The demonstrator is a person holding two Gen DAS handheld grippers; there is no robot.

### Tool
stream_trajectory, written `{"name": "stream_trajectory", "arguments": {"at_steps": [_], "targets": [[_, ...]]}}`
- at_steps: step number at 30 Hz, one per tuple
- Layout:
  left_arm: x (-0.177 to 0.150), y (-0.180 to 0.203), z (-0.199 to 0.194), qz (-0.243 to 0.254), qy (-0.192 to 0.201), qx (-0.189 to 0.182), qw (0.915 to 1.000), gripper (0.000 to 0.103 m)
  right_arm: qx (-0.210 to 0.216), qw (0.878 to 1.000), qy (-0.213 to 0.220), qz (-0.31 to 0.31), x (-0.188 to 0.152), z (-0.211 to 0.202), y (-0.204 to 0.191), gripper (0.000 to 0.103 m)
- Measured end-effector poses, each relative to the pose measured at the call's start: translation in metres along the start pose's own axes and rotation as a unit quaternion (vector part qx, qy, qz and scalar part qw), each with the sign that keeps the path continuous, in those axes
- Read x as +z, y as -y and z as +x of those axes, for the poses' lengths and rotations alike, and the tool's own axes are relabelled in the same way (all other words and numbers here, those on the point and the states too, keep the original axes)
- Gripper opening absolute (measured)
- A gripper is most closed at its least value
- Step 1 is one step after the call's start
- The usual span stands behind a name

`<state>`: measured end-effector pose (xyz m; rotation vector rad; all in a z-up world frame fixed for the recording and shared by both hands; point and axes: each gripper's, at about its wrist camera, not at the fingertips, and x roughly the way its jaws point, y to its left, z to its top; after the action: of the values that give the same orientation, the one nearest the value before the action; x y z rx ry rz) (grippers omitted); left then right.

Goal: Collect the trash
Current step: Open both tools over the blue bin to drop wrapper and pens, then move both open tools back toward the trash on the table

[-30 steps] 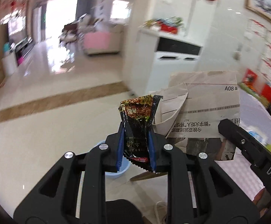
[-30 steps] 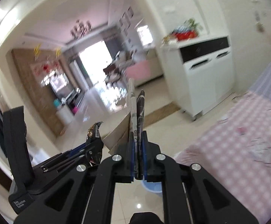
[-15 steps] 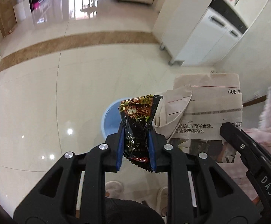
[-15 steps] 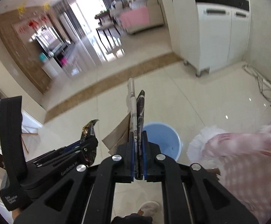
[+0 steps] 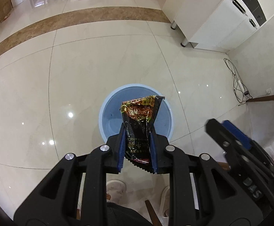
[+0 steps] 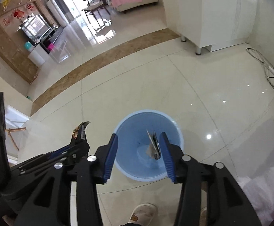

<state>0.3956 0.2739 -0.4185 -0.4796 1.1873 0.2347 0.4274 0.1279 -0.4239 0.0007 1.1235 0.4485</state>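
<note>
From the left wrist view, the folded newspaper that stood beside the wrapper half a second ago is gone. The left gripper (image 5: 137,146) has its jaws clenched on the dark snack wrapper (image 5: 139,124), held upright directly over the blue bin (image 5: 106,116) on the tiled floor (image 5: 80,71). The right gripper (image 5: 229,131) shows at the right edge.

From the right wrist view, the right gripper (image 6: 138,155), clamped on the paper before, now has its jaws spread wide and released. The newspaper (image 6: 153,145) sits edge-on inside the bin (image 6: 129,131), between the blue pads. A slipper (image 6: 143,213) shows below.
</note>
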Motion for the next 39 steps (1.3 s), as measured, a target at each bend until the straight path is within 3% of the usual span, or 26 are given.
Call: {"name": "stream_trajectory", "arguments": {"at_steps": [5, 9, 14, 15, 18, 25, 32, 36, 39], "targets": [[0.001, 0.014, 0.003, 0.010, -0.001, -0.007, 0.9999, 0.023, -0.045, 0.997, 0.058, -0.009, -0.006, -0.036, 0.006, 0.060], [0.006, 0.022, -0.007, 0.019, 0.011, -0.012, 0.9997, 0.025, -0.068, 0.992, 0.103, -0.028, -0.006, -0.064, 0.004, 0.062], [0.010, 0.032, -0.033, 0.025, 0.037, -0.017, 0.9989, 0.026, -0.067, 0.989, 0.133, -0.018, -0.001, -0.085, 0.013, 0.063], [0.011, 0.033, -0.037, 0.026, 0.042, -0.013, 0.9987, 0.030, -0.067, 0.987, 0.142, -0.016, -0.001, -0.092, 0.014, 0.064], [0.013, 0.034, -0.056, 0.014, 0.064, -0.002, 0.9979, 0.075, -0.070, 0.984, 0.163, -0.019, 0.002, -0.110, 0.013, 0.065], [0.006, 0.040, -0.122, 0.009, 0.121, -0.008, 0.9925, 0.075, -0.070, 0.979, 0.193, -0.017, 0.007, -0.159, 0.009, 0.065], [-0.028, 0.073, -0.215, 0.041, 0.208, -0.008, 0.9773, 0.075, -0.066, 0.967, 0.247, -0.005, -0.012, -0.249, 0.006, 0.069], [-0.058, 0.097, -0.269, 0.076, 0.254, -0.009, 0.9642, 0.075, -0.065, 0.954, 0.292, 0.015, -0.041, -0.322, 0.016, 0.073], [-0.090, 0.116, -0.307, 0.098, 0.291, -0.006, 0.9517, 0.075, -0.067, 0.944, 0.322, 0.028, -0.066, -0.368, 0.025, 0.081]]}}
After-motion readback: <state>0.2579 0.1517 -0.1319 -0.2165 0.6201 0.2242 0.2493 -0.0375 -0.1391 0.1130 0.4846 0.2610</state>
